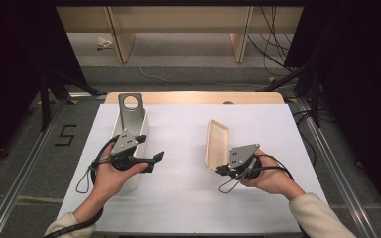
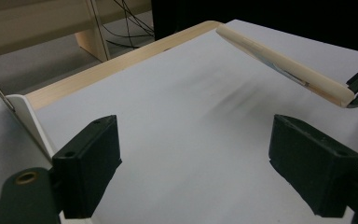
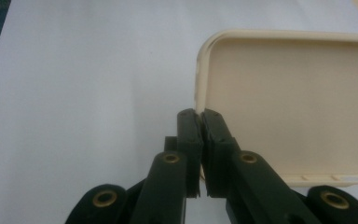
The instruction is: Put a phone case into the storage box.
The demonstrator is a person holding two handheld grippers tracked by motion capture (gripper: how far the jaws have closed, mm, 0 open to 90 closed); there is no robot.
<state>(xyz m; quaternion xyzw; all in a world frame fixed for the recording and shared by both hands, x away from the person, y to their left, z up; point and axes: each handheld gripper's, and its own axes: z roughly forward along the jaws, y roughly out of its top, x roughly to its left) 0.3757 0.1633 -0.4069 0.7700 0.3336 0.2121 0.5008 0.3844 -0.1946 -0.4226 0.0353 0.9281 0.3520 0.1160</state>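
A cream plastic lid (image 1: 217, 141) stands tilted on its long edge on the white table (image 1: 178, 193), right of centre. My right gripper (image 1: 222, 170) is shut on its near rim; in the right gripper view the jaws (image 3: 201, 116) pinch the lid's (image 3: 298, 102) edge. At the left, my left gripper (image 1: 151, 148) hovers open over a white bin (image 1: 142, 119), its fingers pointing right. A grey metal plate with a round hole (image 1: 130, 111) leans in the bin. The left gripper (image 2: 198, 158) is open with nothing between its fingers; the lid (image 2: 284, 65) is far right, the bin wall (image 2: 25, 116) left.
A wooden strip (image 1: 193, 97) borders the table's far edge. Metal rails run along both sides, with a "5" marked on the floor (image 1: 65, 135) at the left. Wooden shelving and cables (image 1: 273, 44) stand beyond the table.
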